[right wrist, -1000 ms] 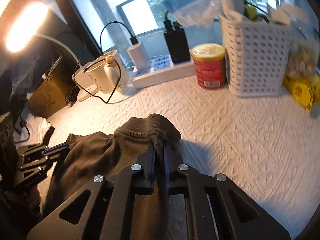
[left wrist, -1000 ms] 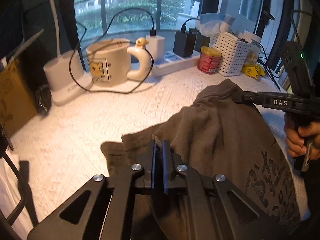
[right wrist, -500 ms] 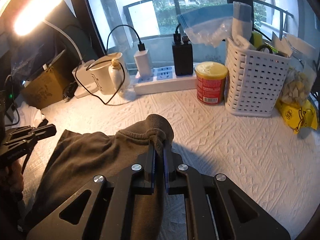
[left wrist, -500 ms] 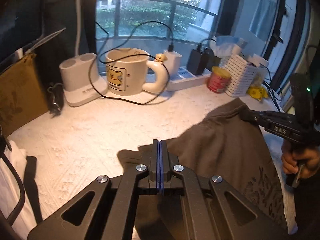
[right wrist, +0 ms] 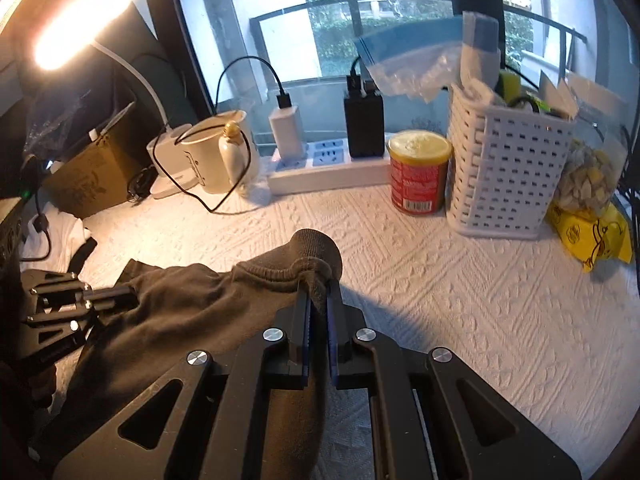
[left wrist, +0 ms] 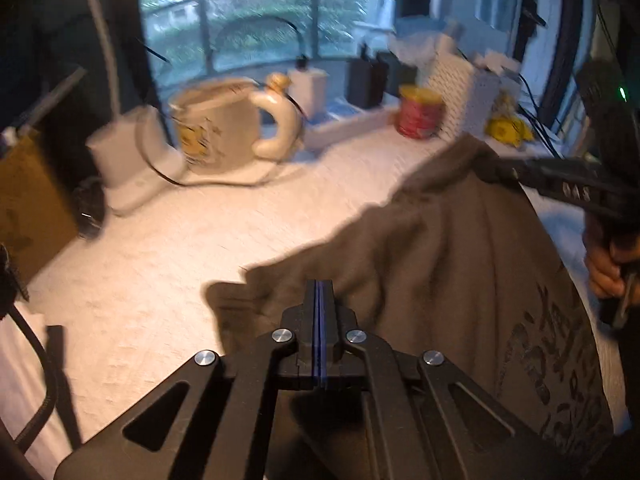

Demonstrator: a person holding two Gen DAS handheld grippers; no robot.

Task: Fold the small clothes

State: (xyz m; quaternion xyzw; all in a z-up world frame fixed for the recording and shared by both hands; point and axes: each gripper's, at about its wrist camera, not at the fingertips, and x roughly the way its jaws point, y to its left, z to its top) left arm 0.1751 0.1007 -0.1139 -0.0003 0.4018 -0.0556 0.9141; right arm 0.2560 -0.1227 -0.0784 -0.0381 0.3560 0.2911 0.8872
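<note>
The dark brown cotton garment (right wrist: 192,320) lies on the white textured tablecloth (right wrist: 460,288); the right gripper (right wrist: 318,300) pinches its ribbed edge, the left gripper (left wrist: 319,300) has its 2 fingers pressed together at another edge, whether on the cloth I cannot tell

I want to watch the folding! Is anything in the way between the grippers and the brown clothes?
No, nothing is in the way. The right gripper already pinches the ribbed edge of the brown garment. The left gripper has its jaws shut at the cloth's other edge, though whether it has hold of the cloth is unclear.
</note>
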